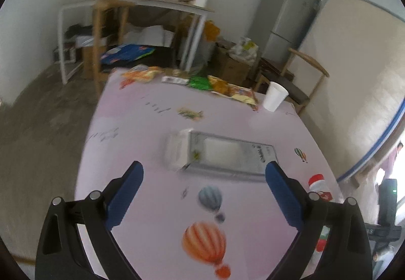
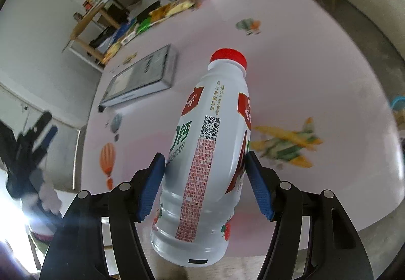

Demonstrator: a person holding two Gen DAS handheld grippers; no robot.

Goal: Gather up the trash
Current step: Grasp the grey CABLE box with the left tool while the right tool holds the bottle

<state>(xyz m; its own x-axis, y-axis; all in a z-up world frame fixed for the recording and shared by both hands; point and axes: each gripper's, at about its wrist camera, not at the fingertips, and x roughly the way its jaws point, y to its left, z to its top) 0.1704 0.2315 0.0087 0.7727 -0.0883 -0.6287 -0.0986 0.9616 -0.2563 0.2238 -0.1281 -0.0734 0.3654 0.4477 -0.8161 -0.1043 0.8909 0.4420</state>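
Observation:
A white plastic bottle (image 2: 202, 115) with a red cap and red label sits between the blue pads of my right gripper (image 2: 204, 156), which is shut on it; the bottle hangs tilted above the pink tablecloth. In the left wrist view the same bottle (image 1: 317, 182) shows at the right, partly behind a finger. My left gripper (image 1: 205, 169) is open over the table with nothing between its fingers. Snack wrappers (image 1: 202, 82) in orange, green and yellow lie along the table's far edge. A white paper cup (image 1: 274, 96) stands at the far right corner.
A flat grey box (image 1: 230, 156) lies mid-table with a white crumpled packet (image 1: 177, 151) against its left end. Beyond the table stand a cluttered shelf table (image 1: 141, 4), a grey fridge (image 1: 286, 17), cardboard boxes and a wooden chair (image 1: 298, 77). Bare concrete floor lies to the left.

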